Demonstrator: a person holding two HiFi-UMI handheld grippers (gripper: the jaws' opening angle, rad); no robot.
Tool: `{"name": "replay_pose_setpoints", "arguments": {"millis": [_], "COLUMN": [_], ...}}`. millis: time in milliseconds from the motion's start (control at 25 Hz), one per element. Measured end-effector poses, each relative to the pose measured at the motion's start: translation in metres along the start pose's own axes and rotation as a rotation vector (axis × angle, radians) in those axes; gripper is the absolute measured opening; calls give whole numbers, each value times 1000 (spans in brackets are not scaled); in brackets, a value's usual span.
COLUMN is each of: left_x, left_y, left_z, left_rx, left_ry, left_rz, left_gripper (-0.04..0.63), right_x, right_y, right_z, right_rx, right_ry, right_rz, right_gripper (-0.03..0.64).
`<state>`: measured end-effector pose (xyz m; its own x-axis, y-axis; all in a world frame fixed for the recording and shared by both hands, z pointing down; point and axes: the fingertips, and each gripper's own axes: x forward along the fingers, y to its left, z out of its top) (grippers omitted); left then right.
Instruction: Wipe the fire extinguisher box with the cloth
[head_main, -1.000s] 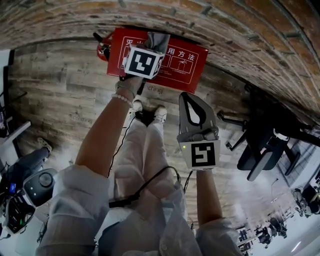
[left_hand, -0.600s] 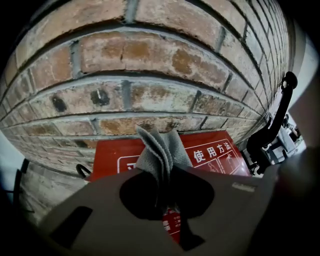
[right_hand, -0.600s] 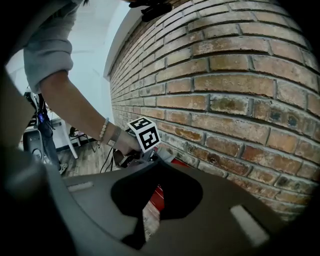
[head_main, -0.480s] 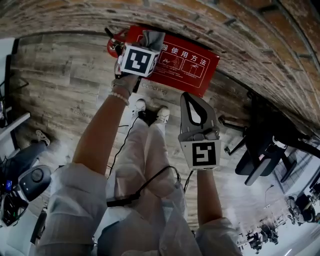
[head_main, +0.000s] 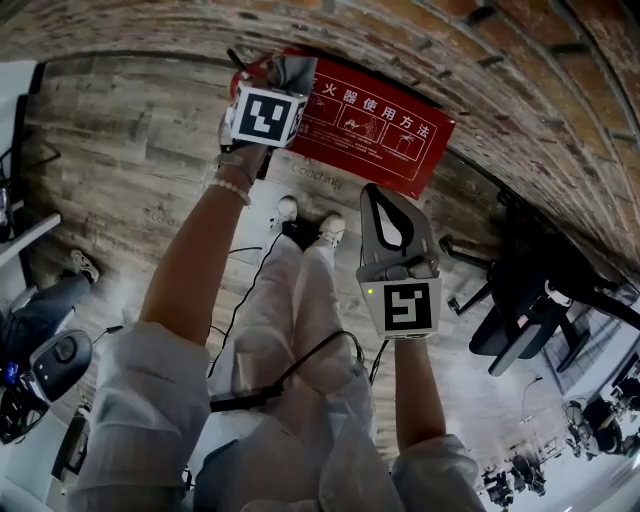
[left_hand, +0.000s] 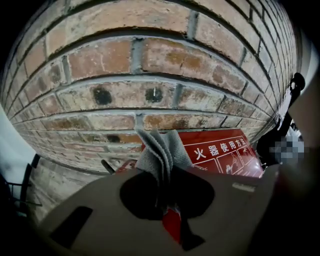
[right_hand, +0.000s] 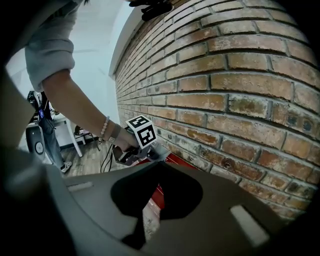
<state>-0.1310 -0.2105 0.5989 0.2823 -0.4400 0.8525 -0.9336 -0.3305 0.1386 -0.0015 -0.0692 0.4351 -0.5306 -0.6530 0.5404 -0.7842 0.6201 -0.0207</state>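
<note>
The left gripper (left_hand: 164, 207) pinches a folded grey cloth (left_hand: 162, 152) between its jaws, at the left end of the fire extinguisher box (head_main: 385, 125), top centre of the head view. From there the box's long axis runs down and to the right along the foot of the brick wall (left_hand: 150, 60). It is a red box with white characters and pictograms. The right gripper (head_main: 380, 200), jaws pressed together and empty, hangs lower in the frame, farther off.

Office space, brick wall (head_main: 470, 45), swivel chair (head_main: 522, 312)
</note>
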Motion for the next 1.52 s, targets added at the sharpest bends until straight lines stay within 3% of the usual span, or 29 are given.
{"name": "replay_pose_setpoints", "arguments": {"millis": [320, 880, 1200, 1520], "left_x": [-7, -17, -65, -105], "left_y": [26, 27, 5, -71], "left_z": [-5, -5, -8, -4], "left_rx": [-19, -53, 17, 131], "left_ry": [-6, -57, -115, -146], "left_rz": [23, -15, -57, -174], "left_gripper": [12, 12, 11, 11], "right_x": [8, 5, -18, -51], "right_y": [12, 13, 0, -18], "right_z": [3, 6, 12, 9], "right_rx": [-16, -20, -11, 17], "right_ry": [7, -2, -12, -36], "right_rz": [20, 3, -38, -98], "right_gripper": [6, 6, 6, 6]}}
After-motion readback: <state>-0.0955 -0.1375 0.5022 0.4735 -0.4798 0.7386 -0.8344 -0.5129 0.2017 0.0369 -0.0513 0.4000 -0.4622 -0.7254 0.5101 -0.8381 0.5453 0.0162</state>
